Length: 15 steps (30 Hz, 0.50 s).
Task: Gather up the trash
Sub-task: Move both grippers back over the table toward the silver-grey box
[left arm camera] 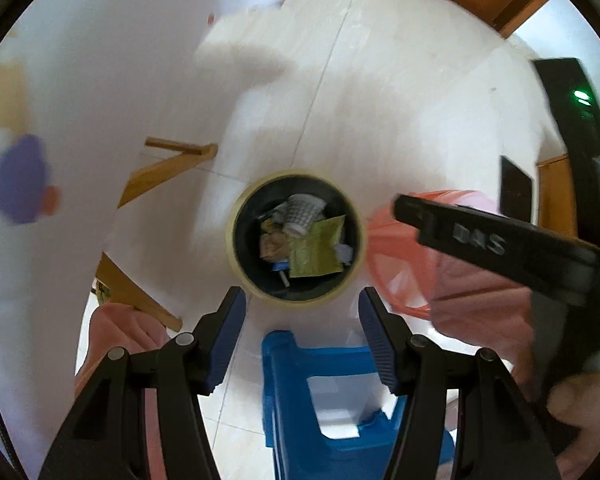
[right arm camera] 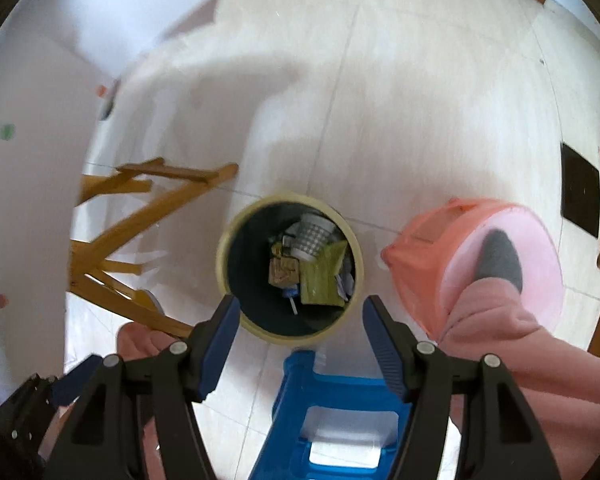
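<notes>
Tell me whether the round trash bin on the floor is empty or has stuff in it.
It has stuff in it. The trash bin stands upright and open, holding a white cup, a green wrapper and other scraps.

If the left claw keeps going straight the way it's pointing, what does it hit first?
Probably the trash bin, its open mouth lying just ahead of the left claw, which is open and empty; depth is unclear, so it might meet the near rim.

The bin (right arm camera: 290, 268) mouth lies unobstructed below; pink basket (right arm camera: 476, 260) and blue stool (right arm camera: 336, 400) seemingly crowd its sides.

One trash bin (left arm camera: 236, 240), one blue stool (left arm camera: 284, 400), one pink basket (right arm camera: 428, 264).
</notes>
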Motion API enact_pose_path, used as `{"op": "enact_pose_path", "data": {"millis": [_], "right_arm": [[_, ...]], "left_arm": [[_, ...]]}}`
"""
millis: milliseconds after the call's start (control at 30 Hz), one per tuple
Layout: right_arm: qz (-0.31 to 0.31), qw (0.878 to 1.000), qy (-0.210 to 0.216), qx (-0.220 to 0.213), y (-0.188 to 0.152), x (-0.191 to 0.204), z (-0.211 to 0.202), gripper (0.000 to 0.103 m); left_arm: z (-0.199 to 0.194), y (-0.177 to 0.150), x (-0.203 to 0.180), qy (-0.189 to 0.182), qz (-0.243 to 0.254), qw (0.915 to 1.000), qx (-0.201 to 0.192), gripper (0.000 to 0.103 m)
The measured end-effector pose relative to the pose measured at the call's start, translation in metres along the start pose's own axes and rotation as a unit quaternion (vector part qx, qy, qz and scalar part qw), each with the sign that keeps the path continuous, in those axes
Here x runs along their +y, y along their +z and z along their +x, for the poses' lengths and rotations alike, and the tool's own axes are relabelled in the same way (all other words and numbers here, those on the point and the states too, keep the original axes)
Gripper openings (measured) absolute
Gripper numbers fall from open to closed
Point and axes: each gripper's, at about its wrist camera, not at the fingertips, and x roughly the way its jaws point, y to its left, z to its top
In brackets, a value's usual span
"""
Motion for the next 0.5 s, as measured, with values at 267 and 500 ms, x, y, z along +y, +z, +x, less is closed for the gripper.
{"op": "enact_pose_path", "data": {"millis": [267,500], "right_arm": [[-0.041,0.995,0.016,-0.088,0.007,0.035,-0.063,0.064],[-0.099,0.98,0.041,-0.168,0.007,0.082,-0.121,0.064]], "left_arm": [[-0.09,-0.027,0.012,-0.026,-0.004,0.9964,-0.081,0.057],[-0.143,-0.044,0.065,-0.018,-0.062,0.9889,-0.134,0.057]]}}
